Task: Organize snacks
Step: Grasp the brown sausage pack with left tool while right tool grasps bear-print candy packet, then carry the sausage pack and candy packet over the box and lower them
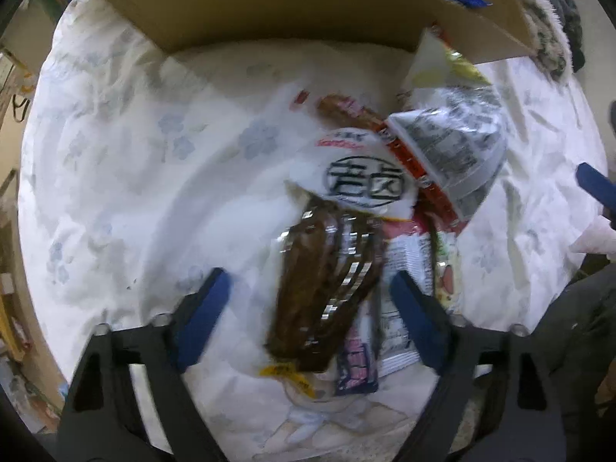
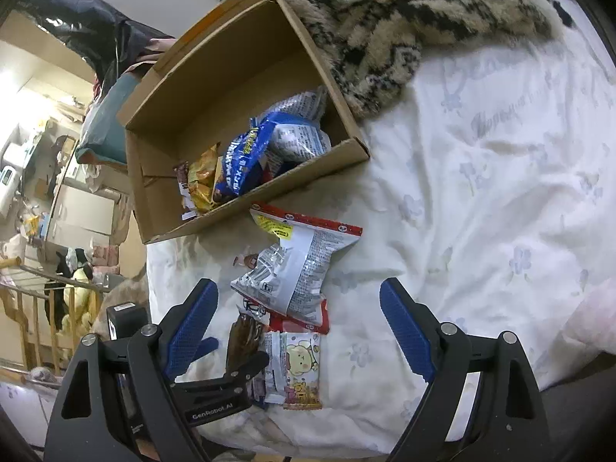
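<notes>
A heap of snack packs lies on the white floral bedsheet (image 1: 154, 154). My left gripper (image 1: 308, 296) points down over a brown ribbed pack (image 1: 323, 288). Its blue pads (image 1: 208, 308) stand either side of the pack without touching it, so it is open. Beyond the brown pack lie a white pack with black characters (image 1: 362, 181) and a silver and red bag (image 1: 454, 154). My right gripper (image 2: 296, 308) hangs open and empty above the silver and red bag (image 2: 296, 269). A bear-print packet (image 2: 302, 365) lies nearer. The cardboard box (image 2: 250, 50) holds a blue bag (image 2: 246, 158) and a yellow bag (image 2: 202, 181).
A fuzzy patterned blanket (image 2: 385, 30) lies against the box's far right side. The left gripper's black body (image 2: 215, 392) sits low in the right wrist view. Past the bed's left edge are a wooden rail (image 2: 30, 296) and room clutter. Bare sheet (image 2: 481, 192) spreads to the right.
</notes>
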Tool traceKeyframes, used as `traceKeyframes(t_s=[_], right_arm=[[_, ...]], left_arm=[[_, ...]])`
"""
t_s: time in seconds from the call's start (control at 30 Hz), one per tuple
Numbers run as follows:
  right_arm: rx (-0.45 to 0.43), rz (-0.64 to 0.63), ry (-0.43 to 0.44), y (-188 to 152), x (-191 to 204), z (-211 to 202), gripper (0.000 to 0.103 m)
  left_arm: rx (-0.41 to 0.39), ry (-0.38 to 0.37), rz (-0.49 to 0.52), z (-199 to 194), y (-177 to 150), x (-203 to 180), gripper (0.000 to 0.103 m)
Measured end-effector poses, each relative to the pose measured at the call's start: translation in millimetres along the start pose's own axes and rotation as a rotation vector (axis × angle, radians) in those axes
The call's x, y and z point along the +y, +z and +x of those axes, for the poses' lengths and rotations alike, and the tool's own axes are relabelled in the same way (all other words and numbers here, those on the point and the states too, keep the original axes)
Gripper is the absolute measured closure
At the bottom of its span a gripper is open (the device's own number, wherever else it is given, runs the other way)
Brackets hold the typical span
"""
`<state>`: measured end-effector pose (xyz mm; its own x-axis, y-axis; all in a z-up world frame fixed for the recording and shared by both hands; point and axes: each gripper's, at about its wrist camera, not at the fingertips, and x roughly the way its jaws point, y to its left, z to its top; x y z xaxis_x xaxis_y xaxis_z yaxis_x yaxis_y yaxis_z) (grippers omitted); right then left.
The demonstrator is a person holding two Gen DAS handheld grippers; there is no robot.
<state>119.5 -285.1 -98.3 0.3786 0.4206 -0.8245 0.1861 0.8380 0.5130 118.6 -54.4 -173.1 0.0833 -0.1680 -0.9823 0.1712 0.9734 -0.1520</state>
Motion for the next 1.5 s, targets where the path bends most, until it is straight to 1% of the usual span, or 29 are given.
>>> traceKeyframes(t_s=[0.03, 0.1, 0.17, 0.27, 0.37, 0.43, 0.5, 0.53, 0.6, 0.63, 0.67, 0.73, 0.83, 0.9, 0.93, 1.0, 1.03, 1.1, 1.17, 1.23, 1.3, 1.37, 1.5], right_arm=[[0.001, 0.000, -0.001, 0.2, 0.0, 0.4, 0.014], [0.001, -0.006, -0.002, 0.2, 1.8, 0.8, 0.014], [0.002, -0.012, -0.002, 0.2, 2.8, 0.6, 0.014], [0.006, -0.013, 0.000, -0.6, 3.4, 0.9, 0.014], [0.032, -0.018, -0.008, -2.8, 4.3, 5.3, 0.014], [0.082, -0.024, -0.012, -5.9, 4.9, 13.9, 0.014], [0.176, -0.031, -0.020, -12.3, 5.6, 30.1, 0.014], [0.251, -0.037, -0.026, -18.1, 6.1, 43.3, 0.014], [0.335, -0.044, -0.031, -25.8, 8.1, 59.7, 0.015], [0.369, -0.059, -0.035, -29.7, 10.5, 67.0, 0.020], [0.395, -0.081, -0.038, -33.2, 14.1, 73.9, 0.029], [0.437, -0.117, -0.060, -38.4, 18.8, 85.4, 0.034], [0.468, -0.151, -0.121, -47.8, 19.5, 101.2, 0.036], [0.470, -0.169, -0.144, -51.5, 20.3, 106.3, 0.038], [0.470, -0.193, -0.158, -53.0, 22.4, 108.0, 0.042], [0.462, -0.222, -0.144, -55.0, 27.4, 106.8, 0.058], [0.464, -0.227, -0.129, -55.7, 29.4, 105.2, 0.075], [0.462, -0.237, -0.110, -57.3, 34.6, 100.8, 0.075], [0.463, -0.244, -0.049, -59.7, 40.3, 93.9, 0.076], [0.443, -0.271, -0.017, -61.3, 47.4, 84.6, 0.076], [0.437, -0.288, 0.042, -63.1, 55.6, 77.0, 0.076], [0.408, -0.317, 0.069, -62.4, 64.3, 69.7, 0.076], [0.341, -0.340, 0.110, -55.7, 72.9, 57.0, 0.076]], left_arm=[[0.001, -0.010, 0.013, -0.8, 0.5, -3.5, 0.038], [0.000, -0.023, 0.035, -2.8, -0.8, -8.4, 0.045], [0.003, -0.033, 0.034, -4.0, -1.8, -10.0, 0.050], [0.008, -0.040, 0.000, -11.8, -7.0, -5.1, 0.052], [-0.002, -0.055, -0.079, -29.4, -23.2, 7.6, 0.053], [-0.034, -0.041, -0.096, -46.3, -31.6, 12.7, 0.053], [-0.077, -0.016, -0.106, -60.5, -35.2, 17.2, 0.053], [-0.093, -0.014, -0.120, -65.9, -36.8, 18.5, 0.053], [-0.127, -0.007, -0.155, -73.6, -39.9, 26.0, 0.053], [-0.138, -0.001, -0.169, -76.5, -39.8, 29.3, 0.053], [-0.147, 0.006, -0.184, -79.1, -37.3, 35.4, 0.053], [-0.166, 0.013, -0.206, -81.0, -36.1, 37.8, 0.053], [-0.179, 0.008, -0.218, -78.6, -28.8, 39.9, 0.053], [-0.182, 0.020, -0.215, -76.1, -28.5, 39.4, 0.053], [-0.182, 0.023, -0.215, -75.6, -26.2, 38.8, 0.053], [-0.182, 0.026, -0.215, -73.0, -24.2, 37.3, 0.053], [-0.183, 0.025, -0.218, -72.1, -24.3, 36.9, 0.053], [-0.177, -0.001, -0.240, -73.3, -24.2, 42.7, 0.053], [-0.175, -0.007, -0.263, -74.4, -25.6, 48.7, 0.053], [-0.184, 0.009, -0.271, -76.0, -26.1, 51.0, 0.053], [-0.197, 0.023, -0.272, -78.5, -27.3, 52.3, 0.053], [-0.210, 0.037, -0.269, -81.1, -28.1, 51.9, 0.053], [-0.273, 0.067, -0.246, -92.5, -28.7, 46.1, 0.053]])
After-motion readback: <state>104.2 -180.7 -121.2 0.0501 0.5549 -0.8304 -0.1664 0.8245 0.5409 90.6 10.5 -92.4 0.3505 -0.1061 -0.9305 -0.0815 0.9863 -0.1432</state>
